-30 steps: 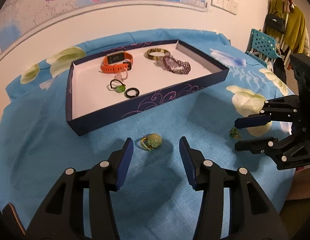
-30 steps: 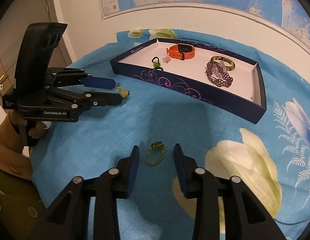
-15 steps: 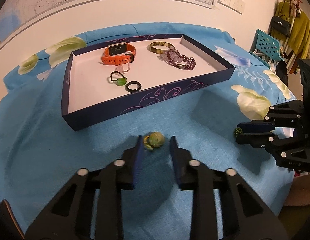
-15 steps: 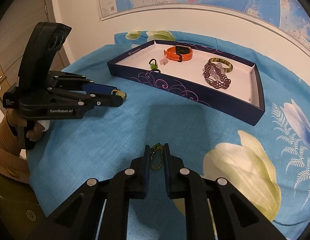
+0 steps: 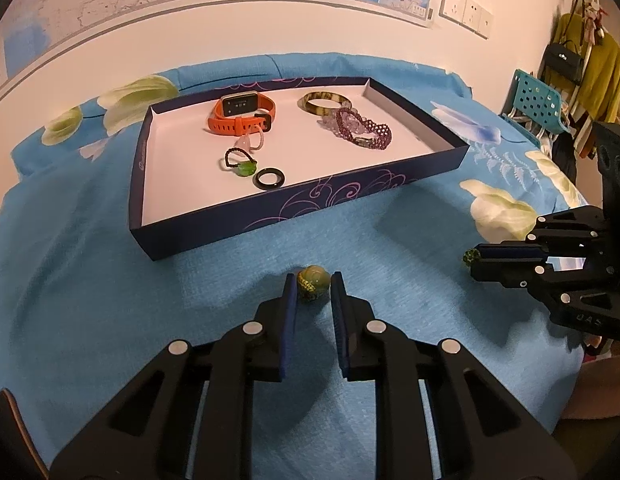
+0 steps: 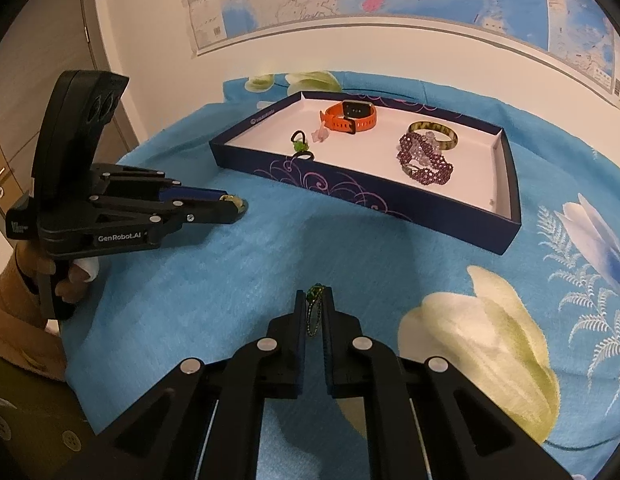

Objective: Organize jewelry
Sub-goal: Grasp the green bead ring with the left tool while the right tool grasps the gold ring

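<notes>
Left gripper: jaws just closing, pads pinching a pale green bead ring at their tips, down on the blue floral cloth.
Right gripper: jaws pressed nearly together, clamping a thin gold ring with a green stone edge-on between the pads.
Tray: navy box beyond both claws, well apart from them, holding an orange watch, beaded bracelet, bangle, black ring.

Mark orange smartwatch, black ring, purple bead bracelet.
orange smartwatch (image 5: 240, 105), left wrist view, on its screen.
black ring (image 5: 269, 179), left wrist view, on its band.
purple bead bracelet (image 6: 428, 164), right wrist view, on beads.
</notes>
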Tool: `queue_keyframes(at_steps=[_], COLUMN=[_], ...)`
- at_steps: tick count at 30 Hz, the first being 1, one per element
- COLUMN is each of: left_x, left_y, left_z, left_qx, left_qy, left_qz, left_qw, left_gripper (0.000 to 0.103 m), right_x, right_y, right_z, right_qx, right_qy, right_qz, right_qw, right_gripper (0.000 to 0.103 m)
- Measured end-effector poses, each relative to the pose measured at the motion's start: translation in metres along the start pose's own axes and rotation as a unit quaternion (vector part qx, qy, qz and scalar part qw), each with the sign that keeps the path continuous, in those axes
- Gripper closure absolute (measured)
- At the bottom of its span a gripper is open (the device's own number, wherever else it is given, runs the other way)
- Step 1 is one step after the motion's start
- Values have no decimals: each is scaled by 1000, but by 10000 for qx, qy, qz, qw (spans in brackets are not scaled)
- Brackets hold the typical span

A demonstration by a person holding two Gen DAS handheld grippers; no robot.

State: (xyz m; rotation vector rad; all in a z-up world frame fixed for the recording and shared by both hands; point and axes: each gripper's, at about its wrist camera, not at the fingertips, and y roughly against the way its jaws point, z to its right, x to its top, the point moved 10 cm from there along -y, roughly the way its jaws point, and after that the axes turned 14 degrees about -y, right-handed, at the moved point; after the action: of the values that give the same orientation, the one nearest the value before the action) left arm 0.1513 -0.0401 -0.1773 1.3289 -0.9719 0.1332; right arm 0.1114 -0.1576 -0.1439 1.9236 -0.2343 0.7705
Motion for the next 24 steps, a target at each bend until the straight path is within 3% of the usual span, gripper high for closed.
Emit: queue_keyframes(at_steps=[24], left_x=[19], left_y=[21], left_z=[-6], left_qx=[-54], left_qy=[215], left_qz=[471], left_qw=[9986], left_gripper=[86], right_x=[33], right_y=[12], right_z=[8], right_qx=[1], right_qy=[-218], right_qz=[497], right_qw=[9985], right_gripper=[97])
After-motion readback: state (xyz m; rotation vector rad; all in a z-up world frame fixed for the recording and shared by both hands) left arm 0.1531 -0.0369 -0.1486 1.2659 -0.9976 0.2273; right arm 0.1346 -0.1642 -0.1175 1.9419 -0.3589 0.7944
